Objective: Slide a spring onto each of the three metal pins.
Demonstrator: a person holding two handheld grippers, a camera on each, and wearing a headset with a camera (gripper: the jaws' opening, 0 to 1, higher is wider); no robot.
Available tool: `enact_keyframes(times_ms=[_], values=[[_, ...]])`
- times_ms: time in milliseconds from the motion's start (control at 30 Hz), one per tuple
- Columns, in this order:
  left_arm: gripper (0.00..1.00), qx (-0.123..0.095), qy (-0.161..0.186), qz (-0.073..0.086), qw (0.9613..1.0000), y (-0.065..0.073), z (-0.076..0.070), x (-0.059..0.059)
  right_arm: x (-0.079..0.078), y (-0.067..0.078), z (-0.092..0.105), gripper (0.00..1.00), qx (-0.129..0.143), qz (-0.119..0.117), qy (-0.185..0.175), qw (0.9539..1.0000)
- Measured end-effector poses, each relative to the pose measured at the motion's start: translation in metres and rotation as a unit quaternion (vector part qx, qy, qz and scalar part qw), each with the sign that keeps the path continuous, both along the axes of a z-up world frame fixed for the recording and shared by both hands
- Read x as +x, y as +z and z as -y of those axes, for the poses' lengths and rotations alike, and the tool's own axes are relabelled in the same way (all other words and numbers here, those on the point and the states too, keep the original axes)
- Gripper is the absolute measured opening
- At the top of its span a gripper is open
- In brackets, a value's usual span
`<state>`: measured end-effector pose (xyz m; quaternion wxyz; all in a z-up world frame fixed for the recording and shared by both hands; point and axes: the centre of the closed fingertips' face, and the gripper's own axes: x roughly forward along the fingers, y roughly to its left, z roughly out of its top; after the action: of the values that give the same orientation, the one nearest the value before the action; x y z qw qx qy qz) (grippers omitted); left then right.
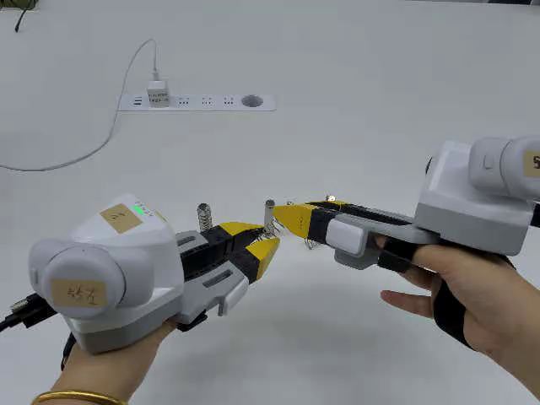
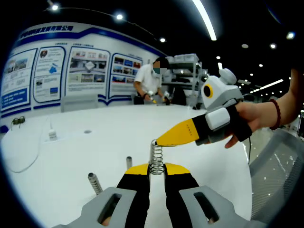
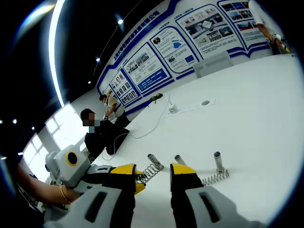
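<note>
**Left gripper** (image 2: pixel 156 167), held in the left hand (image 1: pixel 110 371): the yellow-tipped jaws are drawn in to a narrow gap and pinch the lower coils of an upright spring (image 2: pixel 156 157), which stands between the tips. Whether a pin runs inside this spring cannot be told.

**Right gripper** (image 3: pixel 160 176), held in the right hand (image 1: pixel 460 291): in its own view the jaws stand apart, with bare table between them and nothing gripped. In the left gripper view it comes in from the right, and its yellow point touches the top coil of the upright spring. In the head view the two grippers meet tip to tip above the white table (image 1: pixel 354 101), and a central pin (image 1: pixel 270 208) rises just beside the meeting tips.

**Pins and springs.** In the left gripper view a bare pin (image 2: pixel 128 163) stands upright just left of the jaws. A loaded pin (image 2: pixel 94 182), with a spring seated on its shaft, stands nearer the camera and further left. In the head view the loaded pin is just beyond the left gripper's body. In the right gripper view a loose spring (image 3: pixel 215 178) lies flat on the table, right of the right jaw, at the foot of an outer pin (image 3: pixel 217 161).

**Surroundings.** A white power strip (image 1: pixel 198 102) lies at the far side of the table, with a charger (image 1: pixel 158 89) plugged in and a cable (image 1: pixel 110 135) trailing to the left. Poster boards (image 2: pixel 85 71) line the wall behind.
</note>
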<state>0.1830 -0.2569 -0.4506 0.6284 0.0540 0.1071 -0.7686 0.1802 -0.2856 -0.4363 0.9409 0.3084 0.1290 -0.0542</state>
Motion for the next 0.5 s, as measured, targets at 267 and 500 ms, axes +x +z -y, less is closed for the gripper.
enact_keyframes(times_ms=[267,500], values=[[0.1,-0.02,-0.004,-0.003,0.9998,0.009,0.0,-0.001,0.004,0.003,-0.002,0.24,0.033,0.012,-0.004,0.9994],[0.1,-0.032,-0.005,-0.008,0.9994,0.015,0.0,-0.001,0.006,0.007,-0.004,0.18,0.063,0.024,-0.007,0.9977]])
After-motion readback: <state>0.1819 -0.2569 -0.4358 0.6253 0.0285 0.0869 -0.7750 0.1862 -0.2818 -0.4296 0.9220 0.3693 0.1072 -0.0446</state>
